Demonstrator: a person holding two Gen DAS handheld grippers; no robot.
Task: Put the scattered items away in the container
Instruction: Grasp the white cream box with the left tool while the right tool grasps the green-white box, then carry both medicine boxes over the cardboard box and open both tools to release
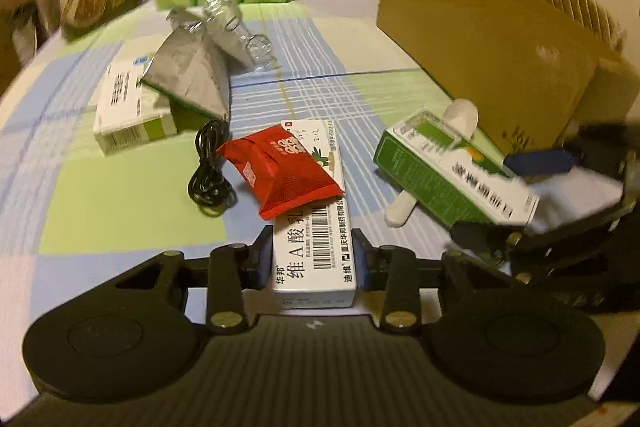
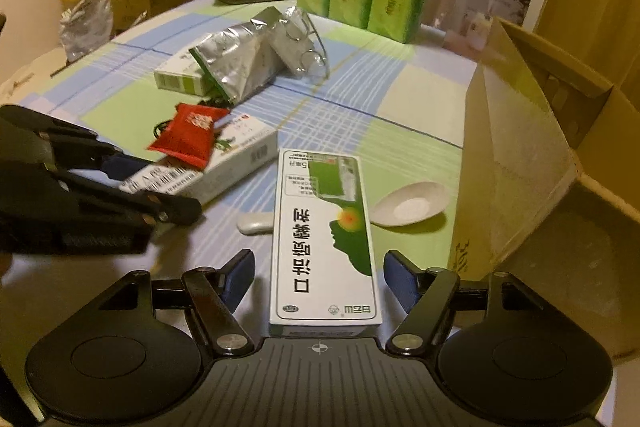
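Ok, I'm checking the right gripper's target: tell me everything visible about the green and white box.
The green and white box is a long, flat carton with a green head silhouette and dark print. It lies between the open fingers of the right gripper, untouched, resting across a white spoon on the checked tablecloth.

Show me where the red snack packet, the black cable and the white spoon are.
red snack packet [image 1: 280, 171], left wrist view, on the middle of its red wrapper.
black cable [image 1: 208, 171], left wrist view, on the coiled loops.
white spoon [image 2: 408, 205], right wrist view, on the inside of its bowl.
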